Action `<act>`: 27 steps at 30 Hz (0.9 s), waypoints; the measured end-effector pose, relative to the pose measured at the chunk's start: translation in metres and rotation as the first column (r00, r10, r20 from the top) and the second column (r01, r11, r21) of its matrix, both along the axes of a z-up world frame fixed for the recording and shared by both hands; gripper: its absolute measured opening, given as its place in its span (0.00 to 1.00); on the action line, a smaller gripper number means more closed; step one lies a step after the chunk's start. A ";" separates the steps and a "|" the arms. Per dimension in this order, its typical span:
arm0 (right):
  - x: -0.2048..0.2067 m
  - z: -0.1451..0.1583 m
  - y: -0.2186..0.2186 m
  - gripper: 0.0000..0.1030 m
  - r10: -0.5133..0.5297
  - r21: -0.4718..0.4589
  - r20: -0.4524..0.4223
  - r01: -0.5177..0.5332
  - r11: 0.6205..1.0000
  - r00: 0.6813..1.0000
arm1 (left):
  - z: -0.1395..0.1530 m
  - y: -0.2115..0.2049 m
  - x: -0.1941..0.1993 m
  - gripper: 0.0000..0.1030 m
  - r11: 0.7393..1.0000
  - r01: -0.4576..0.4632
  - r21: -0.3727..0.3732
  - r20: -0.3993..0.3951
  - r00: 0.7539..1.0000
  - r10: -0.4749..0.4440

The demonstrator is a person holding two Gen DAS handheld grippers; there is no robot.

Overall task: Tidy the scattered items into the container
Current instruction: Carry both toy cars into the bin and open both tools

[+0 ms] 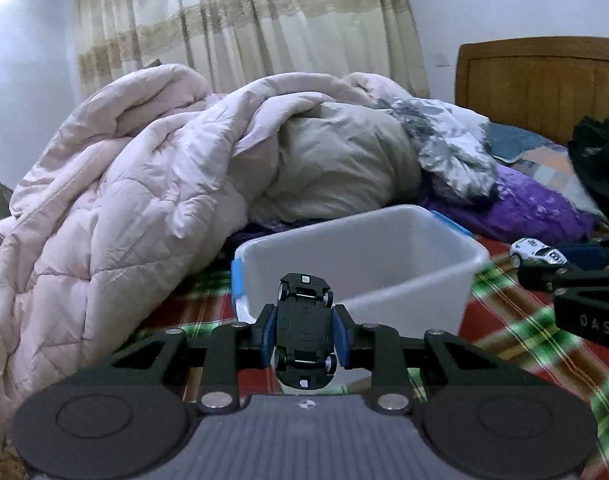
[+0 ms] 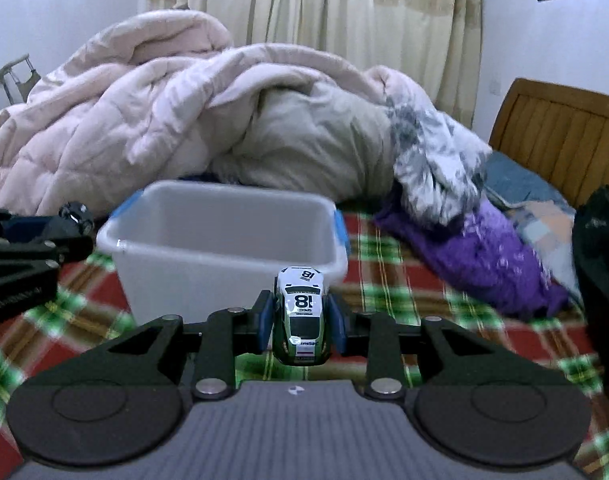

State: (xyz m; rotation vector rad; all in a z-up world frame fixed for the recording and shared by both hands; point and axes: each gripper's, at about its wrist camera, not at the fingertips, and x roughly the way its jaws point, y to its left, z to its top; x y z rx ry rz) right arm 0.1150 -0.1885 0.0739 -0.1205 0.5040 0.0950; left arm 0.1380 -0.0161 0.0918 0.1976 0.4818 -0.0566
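the left tongs [image 1: 304, 334] clenched a small black toy car [image 1: 304, 332], belly up. the right tongs [image 2: 302, 322] gripped a white-and-green toy race car [image 2: 302, 316] (numbered 18). at 12 o'clock of both stood the translucent plastic tub with blue handles [image 1: 384, 280] on the plaid-covered bed [image 1: 524, 332].

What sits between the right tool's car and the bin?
Nothing but plaid bedcover. In the right wrist view, the white number-18 car, clamped in the right tool, faces the bin's near wall unobstructed.
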 end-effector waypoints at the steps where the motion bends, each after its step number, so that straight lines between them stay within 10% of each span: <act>1: 0.006 0.002 0.002 0.32 0.003 -0.003 0.006 -0.003 1.000 1.000 | 0.001 0.001 0.006 0.32 1.000 -0.008 -0.008 -0.002 1.000 0.008; 27: 0.132 -0.031 0.035 0.33 0.039 -0.033 -0.098 -0.042 0.999 0.994 | -0.040 0.008 0.132 0.32 0.996 -0.059 -0.064 -0.119 0.992 0.051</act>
